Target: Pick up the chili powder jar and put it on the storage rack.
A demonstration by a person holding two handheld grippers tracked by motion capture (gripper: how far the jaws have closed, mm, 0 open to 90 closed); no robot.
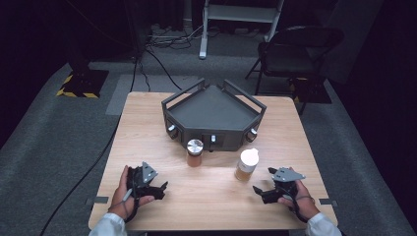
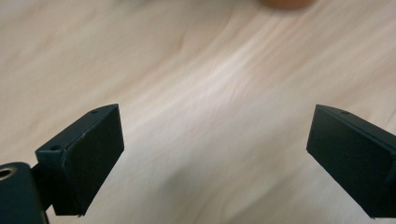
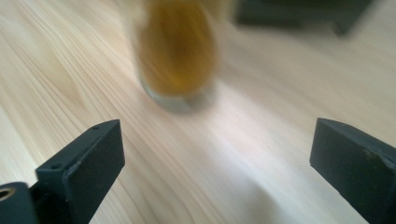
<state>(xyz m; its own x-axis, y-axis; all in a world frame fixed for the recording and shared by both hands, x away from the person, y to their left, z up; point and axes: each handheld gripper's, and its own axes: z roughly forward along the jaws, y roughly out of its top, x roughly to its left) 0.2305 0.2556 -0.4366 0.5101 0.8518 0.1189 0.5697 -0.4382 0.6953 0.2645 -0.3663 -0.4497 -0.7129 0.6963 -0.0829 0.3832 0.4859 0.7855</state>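
Observation:
Two small amber jars stand upright near the middle of the wooden table (image 1: 206, 196): one with a silver lid (image 1: 194, 152), one with a white lid (image 1: 247, 164). Behind them sits a dark grey angled tray (image 1: 213, 114) with knobs on its front faces. My left gripper (image 1: 162, 189) rests low at the front left, open, with bare wood between its jaws; its fingers (image 2: 84, 163) stand wide apart. My right gripper (image 1: 259, 191) is at the front right, open and holding nothing. In the right gripper view the amber jar (image 3: 176, 51) is blurred just ahead of the jaws.
A folding chair (image 1: 295, 51) and a white stand (image 1: 241, 19) are on the floor beyond the table. Cables run across the grey carpet at the left. Bare wood lies between the two grippers along the front edge.

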